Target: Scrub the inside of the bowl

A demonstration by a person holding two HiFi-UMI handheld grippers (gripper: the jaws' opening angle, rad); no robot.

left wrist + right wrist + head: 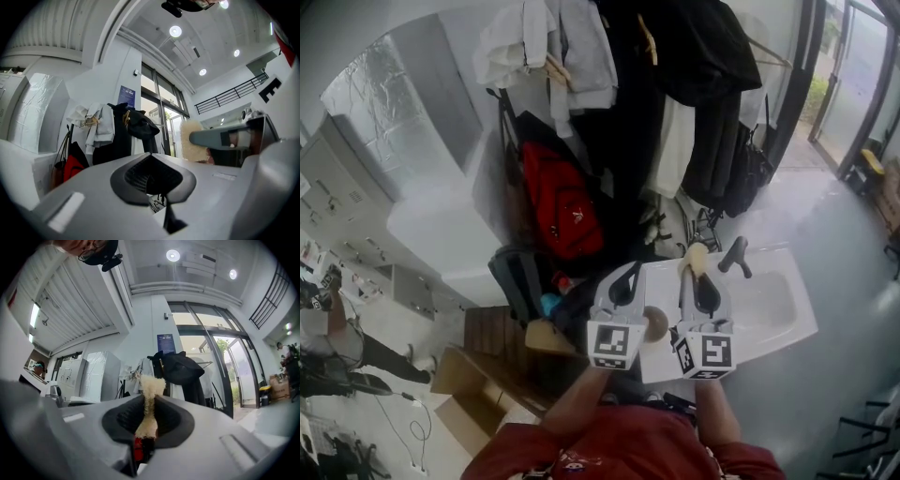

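Note:
No bowl shows clearly in any view; a small round brown thing (656, 323) sits between the two grippers and I cannot tell what it is. In the head view my left gripper (625, 275) and right gripper (702, 269) are held side by side over the near left edge of a white sink unit (787, 323). The right gripper (147, 411) is shut on a beige fibrous scrubber (151, 392) that sticks up past its jaws, also visible as the scrubber (697, 257). The left gripper (152, 177) is shut with nothing in it. Both gripper views look level across the room.
A dark tap (734, 255) stands at the sink's back edge. A clothes rack with a red bag (562, 211) and dark coats (694, 56) stands just behind. Cardboard boxes (478, 398) lie on the floor at the lower left.

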